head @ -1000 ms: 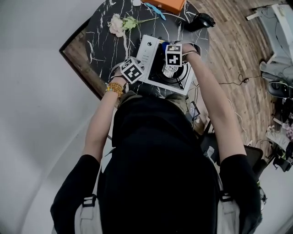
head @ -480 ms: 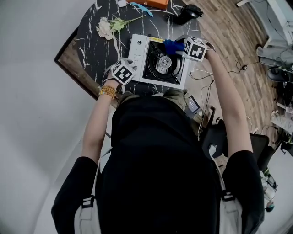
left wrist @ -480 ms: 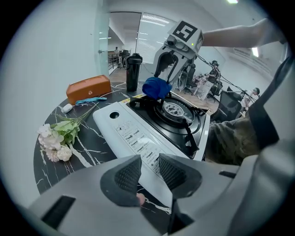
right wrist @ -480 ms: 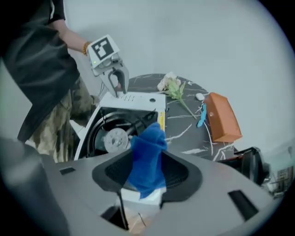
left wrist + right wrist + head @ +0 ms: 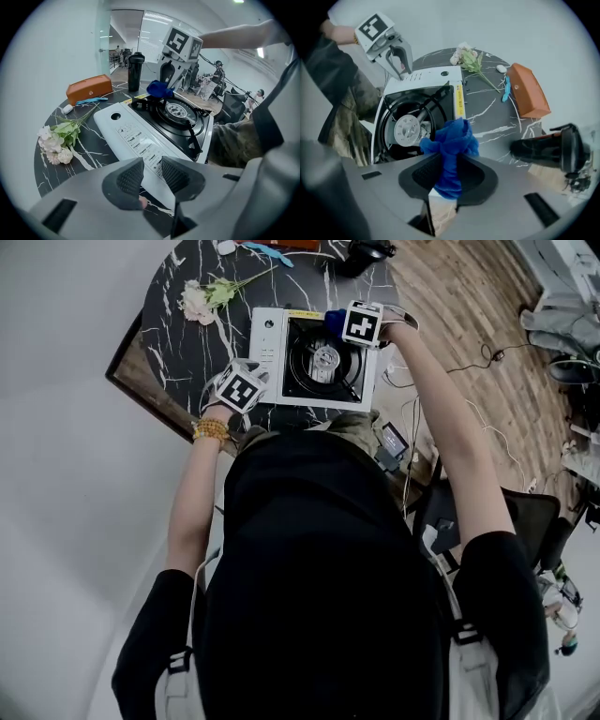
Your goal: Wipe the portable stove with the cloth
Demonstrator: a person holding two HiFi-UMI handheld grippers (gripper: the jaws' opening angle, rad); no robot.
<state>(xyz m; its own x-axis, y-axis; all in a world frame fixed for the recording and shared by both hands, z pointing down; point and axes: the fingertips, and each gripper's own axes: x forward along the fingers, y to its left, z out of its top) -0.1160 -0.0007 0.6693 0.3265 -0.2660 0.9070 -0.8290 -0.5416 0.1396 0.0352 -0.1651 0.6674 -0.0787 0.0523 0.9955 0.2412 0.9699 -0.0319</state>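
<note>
While the right gripper [image 5: 450,155] gripped it, its jaws having just closed further on its folds, the blue cloth [image 5: 451,136] hung at the portable stove's [image 5: 267,343] one-o'clock edge, beside the burner [image 5: 323,357]. The left gripper [image 5: 153,161], jaws parted and grasping nothing, sat over the stove's eight-o'clock corner. Flowers [image 5: 197,304] lay on the table [image 5: 169,324] at ten o'clock.

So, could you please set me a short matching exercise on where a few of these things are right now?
Things:
1. blue cloth
2. flowers
3. orange case
4. burner

Places:
A. in the middle of the portable stove
B. pinched between the right gripper's jaws
C. lying on the black marble table, on the stove's knob side
D. beside a small blue tool

Pairs: 1-B, 2-C, 3-D, 4-A
</note>
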